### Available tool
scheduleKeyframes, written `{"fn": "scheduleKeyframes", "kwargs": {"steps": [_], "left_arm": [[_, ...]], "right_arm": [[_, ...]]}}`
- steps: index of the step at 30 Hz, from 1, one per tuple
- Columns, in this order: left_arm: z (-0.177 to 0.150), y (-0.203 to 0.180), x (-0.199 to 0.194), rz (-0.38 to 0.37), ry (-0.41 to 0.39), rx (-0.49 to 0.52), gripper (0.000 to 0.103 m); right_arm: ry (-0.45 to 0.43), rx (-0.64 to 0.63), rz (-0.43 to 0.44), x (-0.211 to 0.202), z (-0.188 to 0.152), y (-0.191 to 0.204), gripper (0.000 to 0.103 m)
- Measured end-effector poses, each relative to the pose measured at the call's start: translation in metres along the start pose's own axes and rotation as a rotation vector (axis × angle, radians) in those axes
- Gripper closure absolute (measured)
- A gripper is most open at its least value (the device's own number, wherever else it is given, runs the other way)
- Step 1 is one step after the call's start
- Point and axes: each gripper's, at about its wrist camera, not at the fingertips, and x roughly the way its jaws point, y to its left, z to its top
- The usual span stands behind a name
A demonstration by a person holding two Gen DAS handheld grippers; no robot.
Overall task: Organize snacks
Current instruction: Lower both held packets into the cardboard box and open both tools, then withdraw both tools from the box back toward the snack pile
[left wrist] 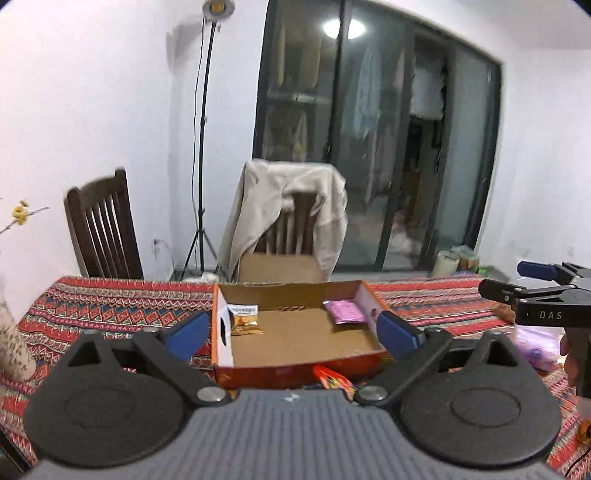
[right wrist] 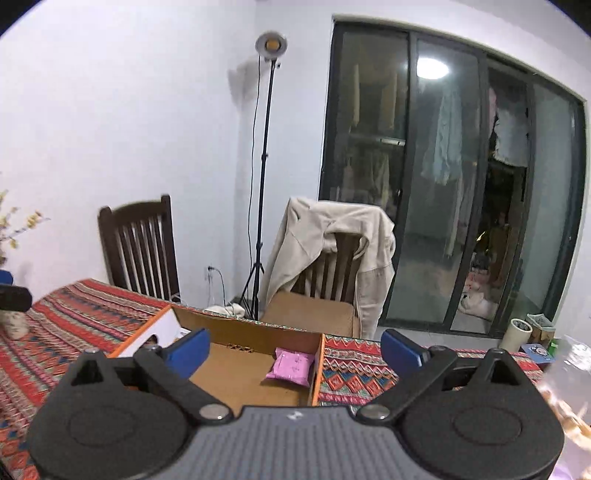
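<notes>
Plainly, left gripper point(left wrist: 290, 328) jaws gape wide, empty; right gripper point(right wrist: 295, 350) jaws likewise, above the box point(left wrist: 295, 365).

- Indoor, evenly lit, slightly dim, cool white cast.
- Studio lamp point(right wrist: 271, 45) on stand glows; ceiling light reflection point(left wrist: 343, 27) glares in dark glass door point(right wrist: 461, 177).
- Strong fisheye bend, black corner vignette.
- Motion blur throughout; right edges smeared.

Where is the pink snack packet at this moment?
The flat pink snack packet lies inside the shallow open cardboard box, in its far right corner against the right wall, as the left wrist view shows. A small yellow snack bag lies opposite, by the left wall.
</notes>
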Motion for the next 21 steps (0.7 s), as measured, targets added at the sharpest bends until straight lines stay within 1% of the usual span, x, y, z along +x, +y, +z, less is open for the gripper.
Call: {"fn": "scheduleKeyframes", "kwargs": {"steps": [1,2,5,8,11,14,17,19,21], "left_arm": [[-0.008,-0.004,-0.012,0.005,-0.016,0.007,0.002],[-0.02,-0.01,-0.028,0.014,-0.037,0.012,0.001],[-0.052,-0.026,-0.062,0.025,-0.085,0.022,0.0],[-0.085,-0.039,-0.088,0.029,-0.104,0.018,0.0],[-0.118,-0.05,-0.11,0.035,-0.102,0.02,0.0],[-0.153,-0.055,-0.131,0.057,-0.082,0.007,0.0],[-0.184,-0.055,-0.147,0.068,-0.054,-0.03,0.0],[-0.203,-0.057,-0.155,0.08,-0.038,-0.034,0.0],[-0.219,-0.057,-0.163,0.104,-0.026,-0.031,0.0]], "right_arm": [[-0.018,0.007,0.002,-0.016,-0.006,-0.001,0.003],[-0.036,0.017,0.006,-0.035,-0.015,-0.002,0.0],[-0.078,0.029,0.014,-0.077,-0.042,-0.004,0.0],[-0.1,0.019,0.005,-0.114,-0.075,0.001,0.0],[-0.106,0.028,0.004,-0.147,-0.112,0.009,0.0],[-0.096,0.041,0.016,-0.174,-0.149,0.019,0.0],[-0.077,0.055,0.001,-0.193,-0.184,0.028,0.0],[-0.066,0.066,-0.016,-0.203,-0.203,0.034,0.0],[-0.057,0.089,-0.014,-0.212,-0.223,0.04,0.0]]}}
